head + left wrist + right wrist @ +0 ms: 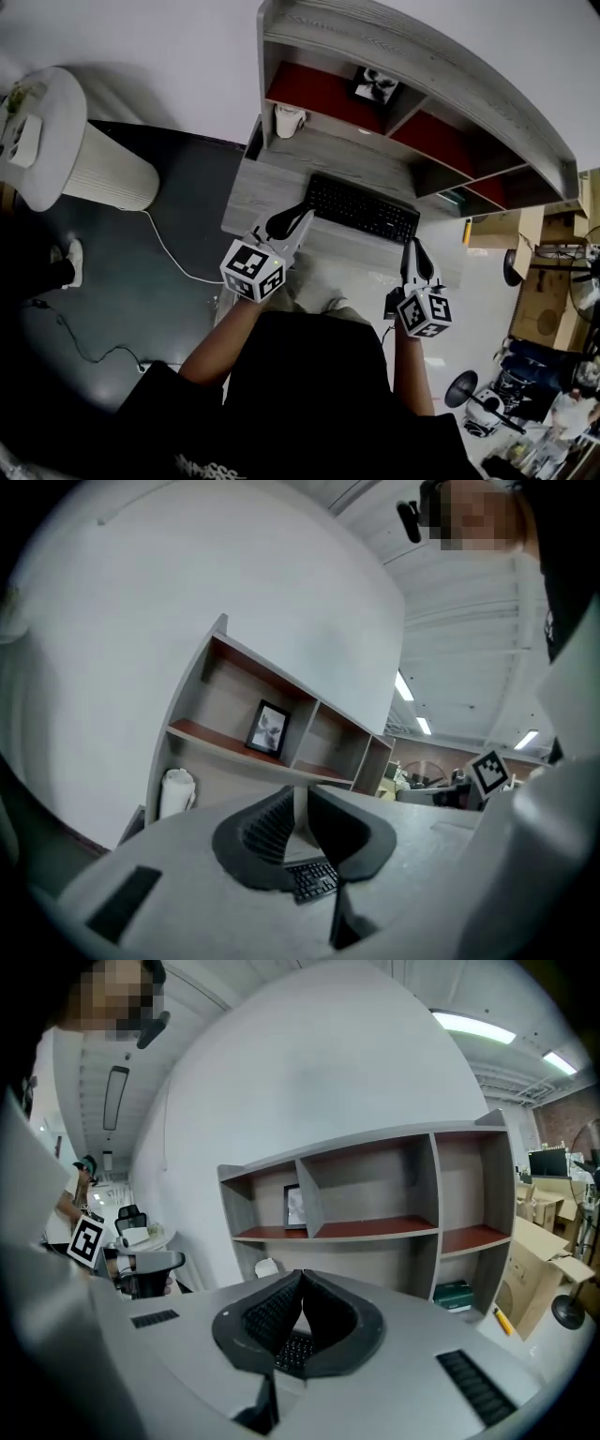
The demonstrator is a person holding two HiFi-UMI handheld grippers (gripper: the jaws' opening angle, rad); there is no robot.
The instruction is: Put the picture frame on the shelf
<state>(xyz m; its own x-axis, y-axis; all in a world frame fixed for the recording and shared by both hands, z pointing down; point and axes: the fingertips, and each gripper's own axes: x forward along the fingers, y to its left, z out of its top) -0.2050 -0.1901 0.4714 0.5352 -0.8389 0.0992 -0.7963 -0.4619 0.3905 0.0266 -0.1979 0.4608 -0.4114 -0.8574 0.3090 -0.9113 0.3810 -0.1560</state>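
Observation:
The black picture frame [375,86] stands upright on the red board of the grey shelf unit [422,66], in its left compartment against the divider. The left gripper view shows the picture frame [268,728] far off, and so does the right gripper view, with the picture frame [294,1207] half behind the divider. My left gripper [298,214] hovers over the desk's front left by the keyboard; its jaws [298,794] stand a narrow slit apart with nothing between them. My right gripper [413,246] hangs at the desk's front right, its tips [301,1279] together and empty.
A black keyboard [361,208] lies mid-desk. A white cup-like object [289,120] stands under the shelf at the left, a green box [457,1295] at the right. A round white side table [56,131] is to the left, cardboard boxes [548,1260] to the right.

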